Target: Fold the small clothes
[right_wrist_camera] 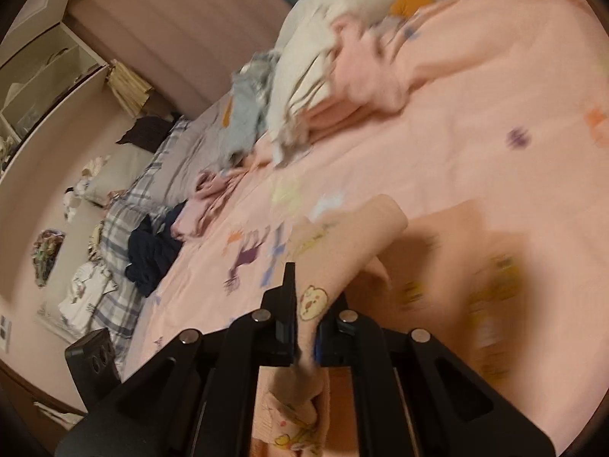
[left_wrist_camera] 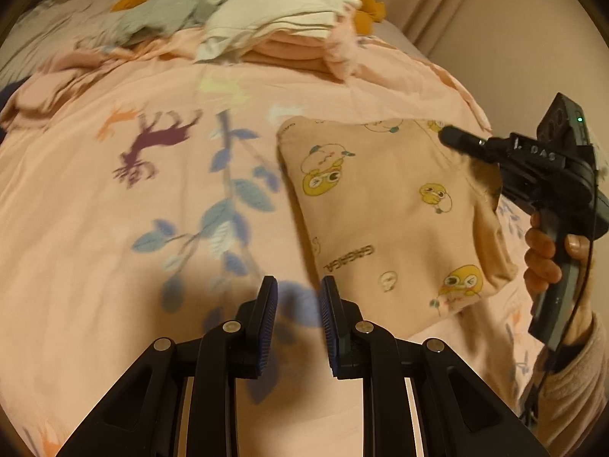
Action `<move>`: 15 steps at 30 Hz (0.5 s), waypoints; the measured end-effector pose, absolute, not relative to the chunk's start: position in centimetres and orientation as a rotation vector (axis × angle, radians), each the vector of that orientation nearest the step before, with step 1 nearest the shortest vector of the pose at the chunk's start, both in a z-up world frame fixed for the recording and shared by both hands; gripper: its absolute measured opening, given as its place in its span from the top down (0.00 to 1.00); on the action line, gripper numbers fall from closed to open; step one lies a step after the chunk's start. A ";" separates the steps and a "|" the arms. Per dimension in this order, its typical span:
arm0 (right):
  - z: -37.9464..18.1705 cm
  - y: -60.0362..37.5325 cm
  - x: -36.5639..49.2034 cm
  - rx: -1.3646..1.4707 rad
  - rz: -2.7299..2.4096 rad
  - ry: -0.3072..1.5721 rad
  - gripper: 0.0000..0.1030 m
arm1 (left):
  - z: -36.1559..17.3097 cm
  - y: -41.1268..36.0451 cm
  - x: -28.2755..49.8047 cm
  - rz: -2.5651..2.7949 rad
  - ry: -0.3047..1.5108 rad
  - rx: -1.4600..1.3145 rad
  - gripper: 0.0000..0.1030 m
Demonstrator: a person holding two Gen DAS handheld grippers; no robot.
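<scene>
Two tongs: right tongs clench one peach garment; left tongs hang parted, empty.

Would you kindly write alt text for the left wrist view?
A peach garment printed with yellow chicks lies on a pink bedspread, its far edge pinched by the right gripper. The left gripper hovers open and empty in the foreground; folded clothes are stacked behind.
</scene>
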State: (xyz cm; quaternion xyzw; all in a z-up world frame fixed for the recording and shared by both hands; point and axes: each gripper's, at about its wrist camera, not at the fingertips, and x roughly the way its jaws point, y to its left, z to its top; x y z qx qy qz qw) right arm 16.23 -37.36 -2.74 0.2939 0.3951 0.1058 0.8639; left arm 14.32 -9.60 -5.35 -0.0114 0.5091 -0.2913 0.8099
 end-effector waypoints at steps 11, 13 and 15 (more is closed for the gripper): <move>-9.8 -43.8 13.5 0.822 0.158 0.898 0.89 | -6.2 -18.1 13.6 -0.769 1.072 0.081 0.81; -10.1 -44.2 13.6 0.873 0.197 0.872 0.82 | -7.0 -19.2 13.6 -0.775 1.081 0.118 0.81; -10.4 -44.3 13.8 0.919 0.233 0.855 0.68 | -7.9 -19.7 13.7 -0.769 1.098 0.135 0.81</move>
